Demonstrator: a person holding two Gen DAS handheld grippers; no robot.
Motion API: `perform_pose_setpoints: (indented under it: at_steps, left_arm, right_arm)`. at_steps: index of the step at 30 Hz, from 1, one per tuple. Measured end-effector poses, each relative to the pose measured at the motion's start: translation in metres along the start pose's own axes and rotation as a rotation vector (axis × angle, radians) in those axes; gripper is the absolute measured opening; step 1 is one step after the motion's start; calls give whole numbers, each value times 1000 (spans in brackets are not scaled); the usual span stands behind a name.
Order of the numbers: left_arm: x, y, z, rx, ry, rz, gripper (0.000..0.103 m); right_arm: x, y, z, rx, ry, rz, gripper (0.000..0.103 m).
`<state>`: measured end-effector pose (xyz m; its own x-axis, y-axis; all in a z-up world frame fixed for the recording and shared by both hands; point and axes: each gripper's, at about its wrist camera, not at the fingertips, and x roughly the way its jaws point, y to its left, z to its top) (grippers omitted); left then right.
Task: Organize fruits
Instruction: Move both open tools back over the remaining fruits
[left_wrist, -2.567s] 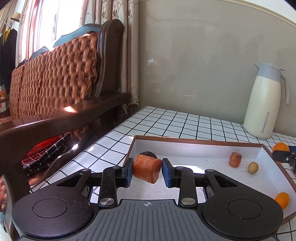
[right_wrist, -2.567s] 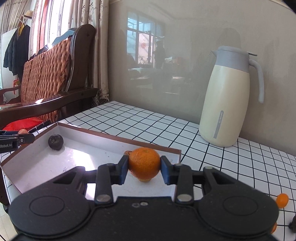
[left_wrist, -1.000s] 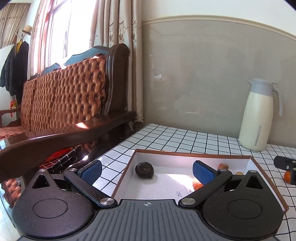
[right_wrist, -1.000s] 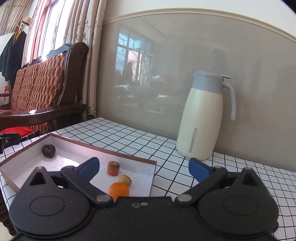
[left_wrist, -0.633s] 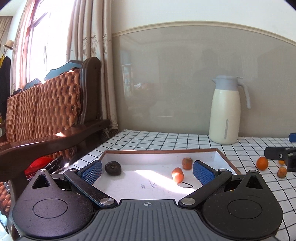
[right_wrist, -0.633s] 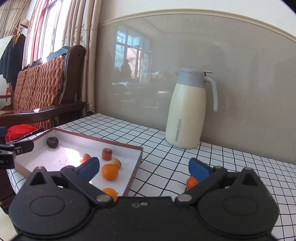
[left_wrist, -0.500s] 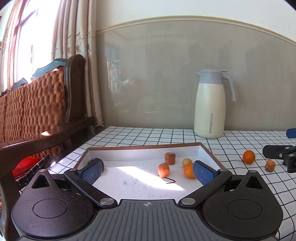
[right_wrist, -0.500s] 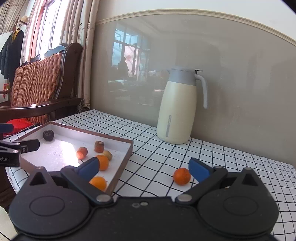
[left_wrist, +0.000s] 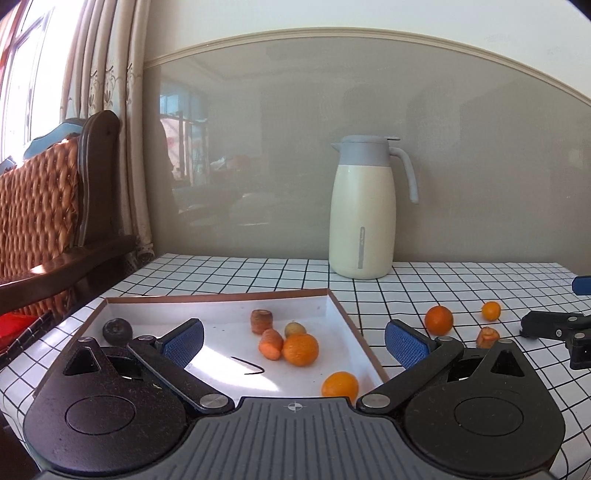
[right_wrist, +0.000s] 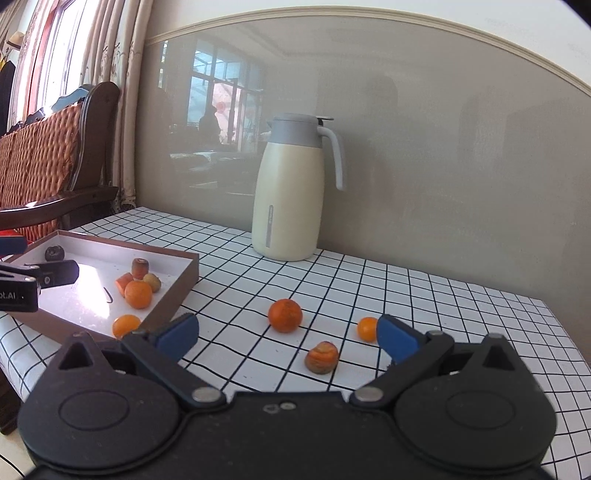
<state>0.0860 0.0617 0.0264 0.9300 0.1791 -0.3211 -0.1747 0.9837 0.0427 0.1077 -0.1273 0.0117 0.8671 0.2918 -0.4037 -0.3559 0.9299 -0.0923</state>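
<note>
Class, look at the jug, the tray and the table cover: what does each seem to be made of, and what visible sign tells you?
Jug: probably painted metal or plastic; smooth cream body with a soft sheen, grey matte lid.
Tray: likely cardboard; thin brown walls, flat white lining, sharp folded corners.
Table cover: seemingly vinyl or oilcloth; printed black grid, slight gloss, grid lines wavy near the front.

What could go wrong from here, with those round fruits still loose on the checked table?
The large orange and small orange lie loose on the table; a nudge from the open right gripper might roll them toward the far edge. The carrot stub sits between them, so closing on it could bump either one. In the tray, the near orange lies close by the right wall; another dropped fruit may knock it.
</note>
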Motion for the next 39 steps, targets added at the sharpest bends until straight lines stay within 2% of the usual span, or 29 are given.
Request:
perform_pose_setpoints:
  at_steps: [11,20,24,29,33,34,35,39]
  left_arm:
    - [-4,-36,1,28,-17,-61,103]
    - [1,-58,-1,19,18,-121,103]
    - [3,-73,-3,57,7,-135,103]
    - [12,-99,-9,88,23,-194,103]
    - [22,-127,-13,130,32,-225,103]
    - [25,-133,-13,145,39,-223,99]
    - [29,-139,-13,157,49,-213,89]
    - [45,-149,-13,162,73,-213,87]
  right_arm:
    - [-12,-29,-10,32,2,-41,97]
    - [-19,-45,-18,54,9,-72,97]
    - [-20,-53,-23,68,23,-87,95]
    - [-18,-67,-33,90,53,-114,95]
    - [-8,-76,-39,101,83,-127,89]
    - [-5,-77,-40,96,89,-131,88]
    - [-2,-78,-41,88,89,-140,87]
    - [12,-85,-44,72,108,-154,87]
